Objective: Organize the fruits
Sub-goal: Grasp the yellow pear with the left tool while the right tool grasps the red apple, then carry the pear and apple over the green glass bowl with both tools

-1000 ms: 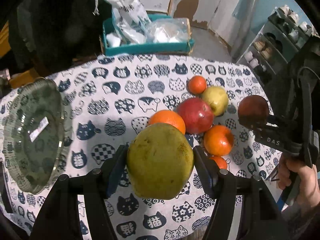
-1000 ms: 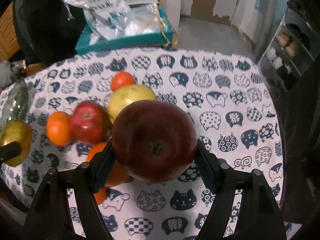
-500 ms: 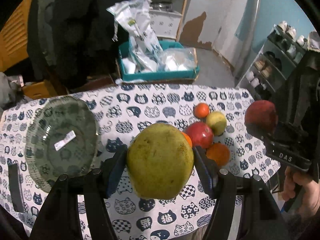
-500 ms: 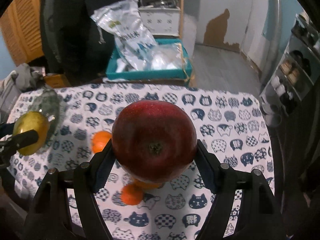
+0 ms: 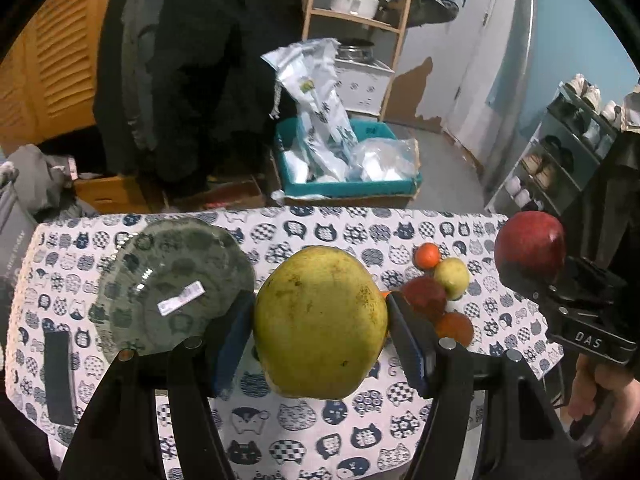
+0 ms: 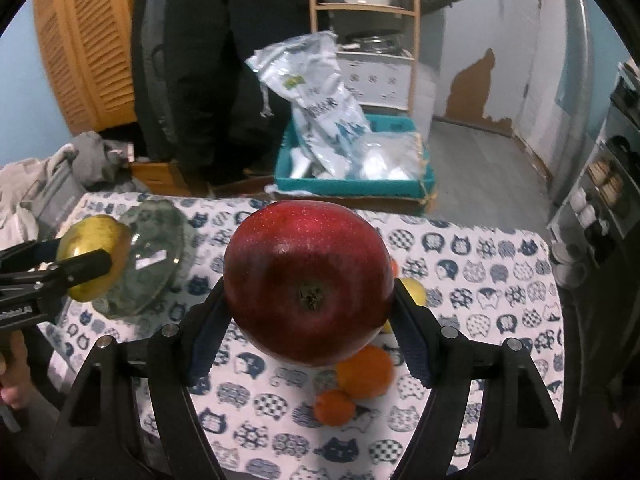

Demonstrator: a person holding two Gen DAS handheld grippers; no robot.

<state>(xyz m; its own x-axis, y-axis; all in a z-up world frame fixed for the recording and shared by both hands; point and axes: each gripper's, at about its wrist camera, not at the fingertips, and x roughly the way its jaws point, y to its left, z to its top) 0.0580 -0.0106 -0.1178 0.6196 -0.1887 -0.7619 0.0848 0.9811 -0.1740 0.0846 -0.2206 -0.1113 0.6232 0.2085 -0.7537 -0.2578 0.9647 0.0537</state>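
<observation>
My left gripper (image 5: 320, 322) is shut on a large yellow-green pear (image 5: 320, 320), held high above the table. My right gripper (image 6: 310, 308) is shut on a big dark red apple (image 6: 308, 280), stem end towards the camera. In the left wrist view the apple (image 5: 530, 246) and right gripper show at the right. In the right wrist view the pear (image 6: 94, 258) shows at the left. A green glass plate (image 5: 172, 288) lies on the table's left. On the cloth lie a red apple (image 5: 424, 294), a yellow-green fruit (image 5: 452, 278) and oranges (image 6: 364, 370).
The table wears a white cloth with cat prints (image 5: 320, 412). A dark flat object (image 5: 58, 376) lies near its left edge. Behind the table a teal box (image 5: 348, 188) holds plastic bags, with dark hanging clothes and a wooden shelf beyond. A shoe rack (image 5: 560, 160) stands at the right.
Both grippers have risen and drawn back from the table with their fruits still held. The table and the fruit pile look smaller and lower, and more of the room shows.
</observation>
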